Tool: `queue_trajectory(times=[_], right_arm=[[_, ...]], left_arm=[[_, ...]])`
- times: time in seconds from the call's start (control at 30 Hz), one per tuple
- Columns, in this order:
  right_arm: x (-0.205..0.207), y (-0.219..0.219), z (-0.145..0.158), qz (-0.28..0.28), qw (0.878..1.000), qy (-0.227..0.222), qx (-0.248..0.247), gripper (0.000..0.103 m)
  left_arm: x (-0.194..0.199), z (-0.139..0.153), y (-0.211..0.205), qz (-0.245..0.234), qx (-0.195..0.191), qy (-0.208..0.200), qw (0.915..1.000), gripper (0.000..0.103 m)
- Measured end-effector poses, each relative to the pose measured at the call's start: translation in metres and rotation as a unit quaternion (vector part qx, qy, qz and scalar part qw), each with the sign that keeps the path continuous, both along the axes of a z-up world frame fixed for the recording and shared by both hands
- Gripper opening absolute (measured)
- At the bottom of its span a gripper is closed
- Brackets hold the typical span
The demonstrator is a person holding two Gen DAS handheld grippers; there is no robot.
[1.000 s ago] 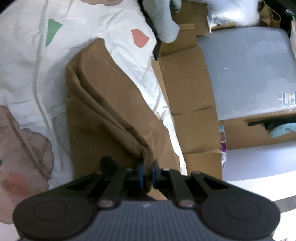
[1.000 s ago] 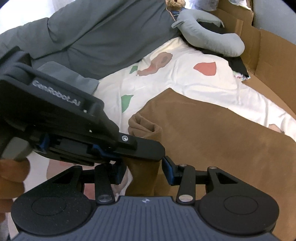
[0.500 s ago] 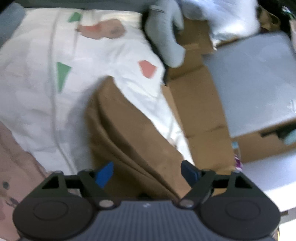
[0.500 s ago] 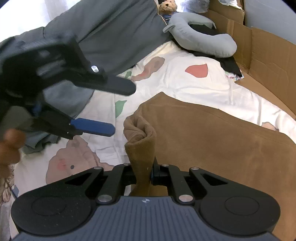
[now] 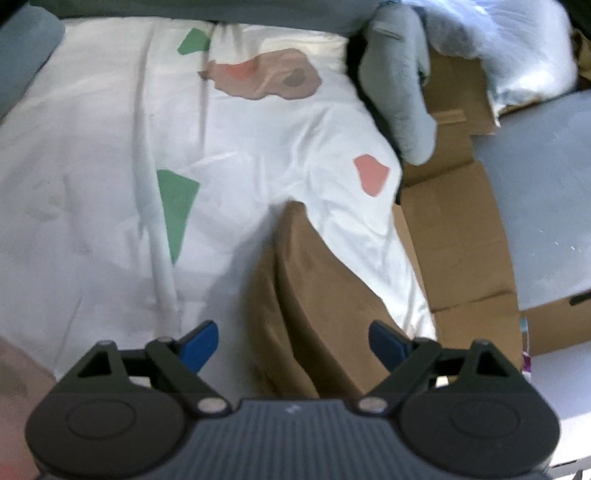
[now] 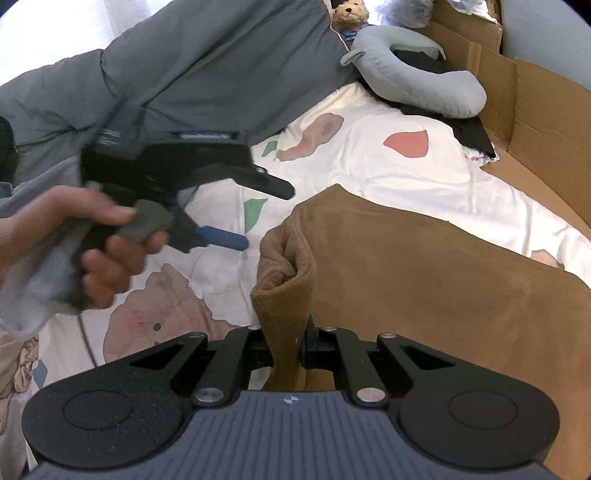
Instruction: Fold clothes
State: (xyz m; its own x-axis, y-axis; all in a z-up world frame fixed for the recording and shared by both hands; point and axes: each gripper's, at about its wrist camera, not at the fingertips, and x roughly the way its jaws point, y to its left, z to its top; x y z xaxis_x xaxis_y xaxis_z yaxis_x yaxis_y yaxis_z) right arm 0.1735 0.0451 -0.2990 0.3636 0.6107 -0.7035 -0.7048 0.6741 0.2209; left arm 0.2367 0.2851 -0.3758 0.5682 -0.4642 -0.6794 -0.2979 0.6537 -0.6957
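Observation:
A brown garment [image 6: 424, 280] lies folded on the white patterned bedsheet [image 6: 388, 177], its bunched corner raised at the near left. My right gripper [image 6: 291, 345] is shut on that bunched corner. In the left wrist view the same brown garment [image 5: 314, 295] runs from the centre down under my left gripper [image 5: 291, 338], which is open with nothing between its blue fingertips [image 5: 201, 341]. From the right wrist view, the left gripper [image 6: 258, 210] is held in a hand [image 6: 92, 240] above the sheet, left of the garment and apart from it.
A grey neck pillow [image 6: 413, 81] and a teddy bear [image 6: 349, 14] sit at the head of the bed. A dark grey blanket [image 6: 184, 74] covers the far left. Cardboard boxes [image 5: 454, 221] and a grey surface [image 5: 546, 192] line the bed's right edge.
My left gripper let go of the garment corner, opened and drew back to the left. My right gripper closed on that corner and now holds it up.

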Motion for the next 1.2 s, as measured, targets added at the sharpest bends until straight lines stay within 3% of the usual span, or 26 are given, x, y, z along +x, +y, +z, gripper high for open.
queue_trajectory(times=[0.2, 0.47, 0.5, 0.57, 0.6, 0.63, 0.83, 1.07, 1.2], right_arm=[[0.002, -0.003, -0.001, -0.01, 1.0, 0.008, 0.008, 0.006], [0.0, -0.008, 0.002, -0.013, 1.0, 0.013, 0.018, 0.005], [-0.001, -0.009, 0.002, -0.014, 1.0, 0.015, 0.019, 0.005], [-0.002, -0.011, 0.002, -0.012, 1.0, 0.017, 0.022, 0.005], [-0.002, -0.011, 0.002, -0.01, 1.0, 0.018, 0.023, 0.005], [-0.002, -0.012, 0.002, -0.008, 1.0, 0.019, 0.023, 0.004], [0.0, -0.02, 0.005, -0.01, 0.999, 0.032, 0.038, 0.004], [0.01, -0.051, 0.014, -0.029, 0.995, 0.08, 0.058, 0.002], [0.012, -0.07, 0.014, -0.049, 0.994, 0.064, 0.068, 0.002]], left_arm=[[0.023, -0.008, 0.005, -0.003, -0.012, -0.007, 0.9999, 0.088], [0.057, -0.027, -0.002, -0.033, -0.043, 0.02, 0.9983, 0.074], [0.059, -0.029, -0.003, -0.037, -0.046, 0.024, 0.9979, 0.066], [0.061, -0.032, -0.005, -0.043, -0.05, 0.025, 0.9975, 0.04], [0.061, -0.031, -0.005, -0.042, -0.046, 0.023, 0.9978, 0.017], [0.061, -0.031, -0.006, -0.04, -0.043, 0.021, 0.998, 0.015], [0.056, -0.014, -0.013, -0.033, -0.051, -0.016, 0.998, 0.012], [0.052, 0.014, -0.036, -0.028, -0.06, -0.052, 0.9965, 0.011], [0.052, 0.029, -0.055, -0.02, -0.068, -0.069, 0.9951, 0.011]])
